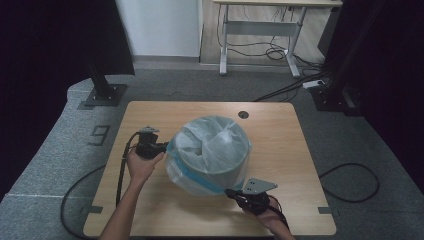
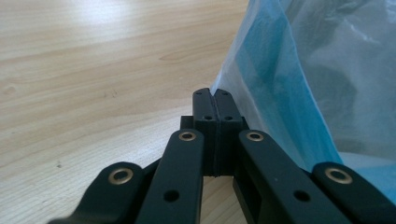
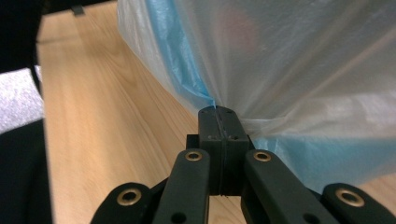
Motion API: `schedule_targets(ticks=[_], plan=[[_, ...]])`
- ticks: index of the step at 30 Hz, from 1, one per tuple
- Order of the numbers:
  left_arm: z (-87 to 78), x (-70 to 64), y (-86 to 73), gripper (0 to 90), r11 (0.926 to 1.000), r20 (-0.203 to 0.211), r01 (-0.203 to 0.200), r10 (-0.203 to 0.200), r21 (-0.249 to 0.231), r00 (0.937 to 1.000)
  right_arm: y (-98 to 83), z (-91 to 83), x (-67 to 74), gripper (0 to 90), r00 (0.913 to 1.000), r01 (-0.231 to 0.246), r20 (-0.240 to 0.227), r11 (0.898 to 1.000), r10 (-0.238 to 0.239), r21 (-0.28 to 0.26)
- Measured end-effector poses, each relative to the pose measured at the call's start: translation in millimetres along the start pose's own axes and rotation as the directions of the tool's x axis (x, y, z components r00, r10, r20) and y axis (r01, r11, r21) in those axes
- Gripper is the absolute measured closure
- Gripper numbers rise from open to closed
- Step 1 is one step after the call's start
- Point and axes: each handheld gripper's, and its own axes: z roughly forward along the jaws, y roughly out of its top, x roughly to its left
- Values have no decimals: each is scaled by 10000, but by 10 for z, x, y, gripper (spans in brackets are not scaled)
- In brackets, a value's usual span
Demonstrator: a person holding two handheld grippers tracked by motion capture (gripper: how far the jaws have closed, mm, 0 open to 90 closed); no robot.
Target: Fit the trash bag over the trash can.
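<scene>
Both forearms enter low over the worktop (image 1: pixel 150 210), where a bin (image 1: pixel 227 170) stands mid-table under a bag (image 1: pixel 200 150). Left tongs (image 2: pixel 213 95) and right tongs (image 3: pixel 219 112) each pinch its hem; pull down evenly, both sides together, keeping grips tight.

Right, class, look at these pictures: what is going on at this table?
A person holds a gripper in each hand and is fitting a thin plastic bag over a round bin on the wooden table. The left gripper is shut on the bag's blue-edged hem at the bin's left side. The right gripper pinches the hem at the near right, low by the tabletop. The bag already lines the bin's mouth and drapes down its outside.
</scene>
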Motion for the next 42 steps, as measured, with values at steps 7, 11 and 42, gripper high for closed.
schedule_targets(ticks=[7, 11, 42], plan=[[53, -12, -25, 898, 10000, 69, -6, 6, 23, 10000, -62, -95, -56, 805, 9995, -182, 253, 9993, 190, -332], [39, -5, -36, 898, 10000, 79, 28, -28, -47, 10000, -14, -283, -36, 527, 9936, -222, 1062, 9897, 374, -1414], [87, -39, -56, 898, 9999, 304, 91, -88, -125, 9995, 379, -391, -135, 890, 9783, -232, 1903, 9560, 819, -2924]])
